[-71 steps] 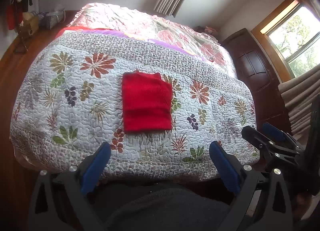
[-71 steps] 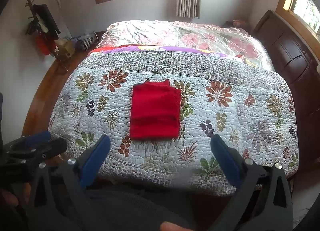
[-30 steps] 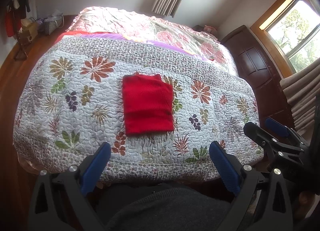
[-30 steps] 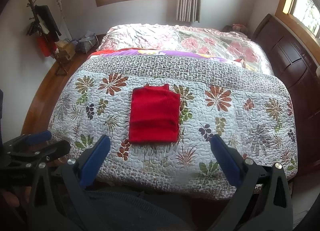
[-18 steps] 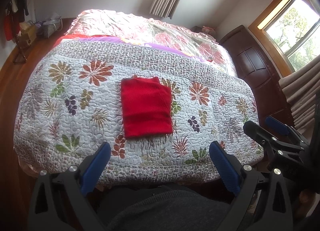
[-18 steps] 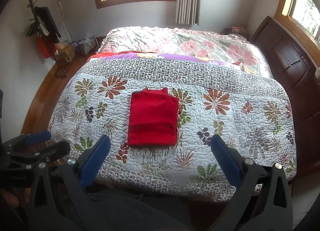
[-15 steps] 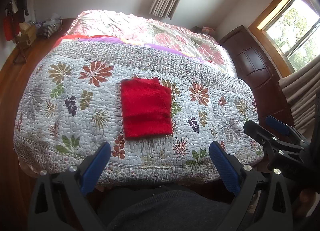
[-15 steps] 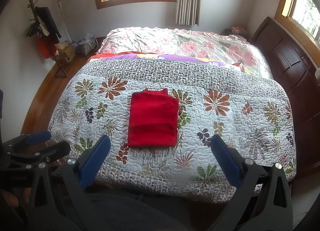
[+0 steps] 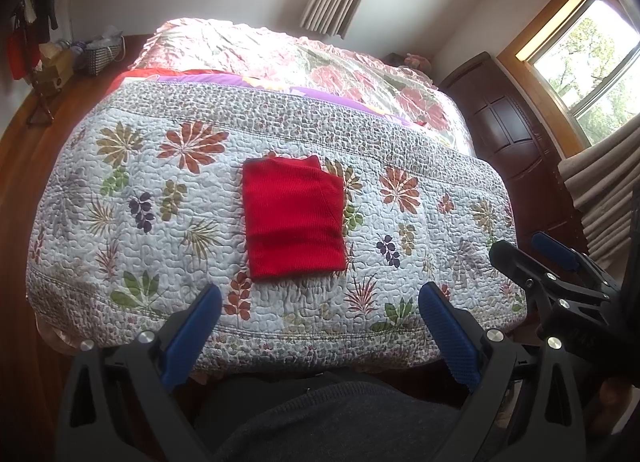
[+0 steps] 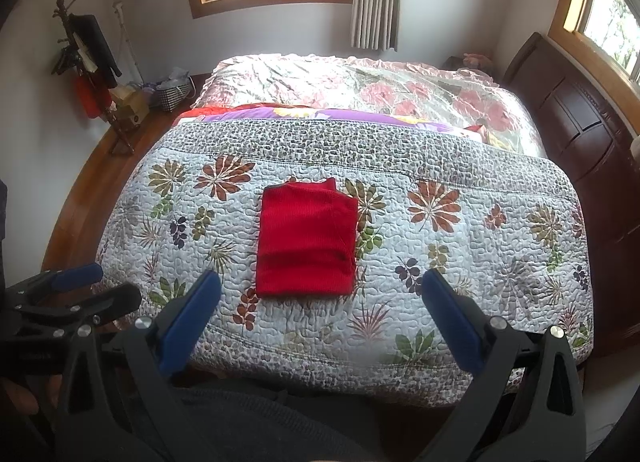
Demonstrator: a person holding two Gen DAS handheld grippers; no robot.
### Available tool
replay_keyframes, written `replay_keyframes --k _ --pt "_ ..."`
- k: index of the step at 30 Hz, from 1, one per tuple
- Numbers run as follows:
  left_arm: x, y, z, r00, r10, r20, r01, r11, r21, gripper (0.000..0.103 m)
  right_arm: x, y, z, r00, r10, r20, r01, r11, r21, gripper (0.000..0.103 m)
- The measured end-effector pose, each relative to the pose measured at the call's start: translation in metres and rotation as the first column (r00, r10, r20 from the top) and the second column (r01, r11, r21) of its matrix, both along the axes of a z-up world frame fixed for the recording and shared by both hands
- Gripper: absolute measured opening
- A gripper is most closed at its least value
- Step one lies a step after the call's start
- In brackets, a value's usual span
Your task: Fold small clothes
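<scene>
A red garment (image 9: 294, 218) (image 10: 307, 236), folded into a neat rectangle, lies flat on the floral quilt (image 9: 120, 202) (image 10: 460, 254) near the bed's front edge. My left gripper (image 9: 320, 298) hangs open in front of the bed, nothing between its blue pads. My right gripper (image 10: 320, 282) is open too and empty, held back from the garment. Each gripper also shows at the side of the other's view: the right one (image 9: 536, 250) at the right edge, the left one (image 10: 92, 286) at the lower left. Neither touches the cloth.
A dark wooden headboard (image 10: 580, 122) bounds the bed on the right. A coat stand (image 10: 80, 50) and a basket (image 10: 172, 90) stand on the wooden floor at the left. A person's dark-clothed lap (image 9: 340, 422) fills the bottom of both views.
Both grippers have drawn back and risen slightly from the bed, so the garment sits a little farther off. The garment has not moved; the jaws stay open.
</scene>
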State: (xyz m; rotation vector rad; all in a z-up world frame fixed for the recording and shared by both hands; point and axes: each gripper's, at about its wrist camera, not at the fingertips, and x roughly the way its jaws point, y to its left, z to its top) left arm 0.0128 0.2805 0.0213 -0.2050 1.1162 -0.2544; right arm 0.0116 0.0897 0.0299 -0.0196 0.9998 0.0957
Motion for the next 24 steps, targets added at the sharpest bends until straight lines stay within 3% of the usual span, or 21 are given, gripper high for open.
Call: replay_keyframes --k 24 --pt "0.0067 0.0001 -0.0034 1.000 -0.011 0.001 0.011 1.000 0.020 0.099 0.0044 -0.0011 -0.0048 1.000 -0.020 -0.003 0.020 1.000 0.005 0.100"
